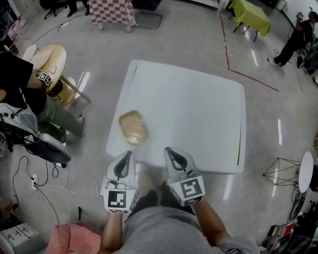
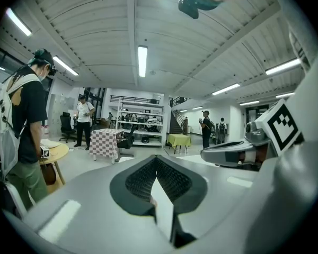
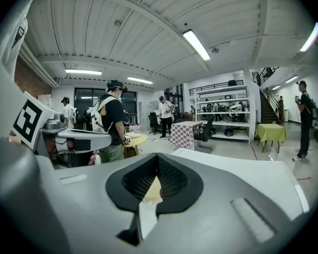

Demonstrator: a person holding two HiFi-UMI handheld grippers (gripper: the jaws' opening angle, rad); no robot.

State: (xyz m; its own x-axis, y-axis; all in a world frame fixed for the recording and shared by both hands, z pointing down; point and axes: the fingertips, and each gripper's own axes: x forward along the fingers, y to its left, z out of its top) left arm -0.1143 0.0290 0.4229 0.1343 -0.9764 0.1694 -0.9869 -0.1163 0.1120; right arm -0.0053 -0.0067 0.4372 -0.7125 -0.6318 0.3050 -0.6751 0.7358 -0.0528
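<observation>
A tan, rounded, flattish object (image 1: pixel 133 127) lies on the white table (image 1: pixel 201 110) near its front left corner. My left gripper (image 1: pixel 128 155) is held at the table's front edge, just short of the tan object, with its jaws shut and nothing between them (image 2: pixel 156 159). The right gripper (image 1: pixel 169 151) sits beside it over the front edge, also shut (image 3: pixel 158 157). In the right gripper view a bit of the tan object (image 3: pixel 152 191) shows through the gap behind the jaw tips. Each gripper view catches the other gripper from the side.
A person in green trousers (image 1: pixel 53 115) stands at the left by a round wooden table (image 1: pixel 50 62). Cables (image 1: pixel 42 181) and a pink cloth (image 1: pixel 74 237) lie on the floor near me. A checkered table (image 1: pixel 112 3), a yellow-green table (image 1: pixel 250 14) and another person (image 1: pixel 297 38) are farther off.
</observation>
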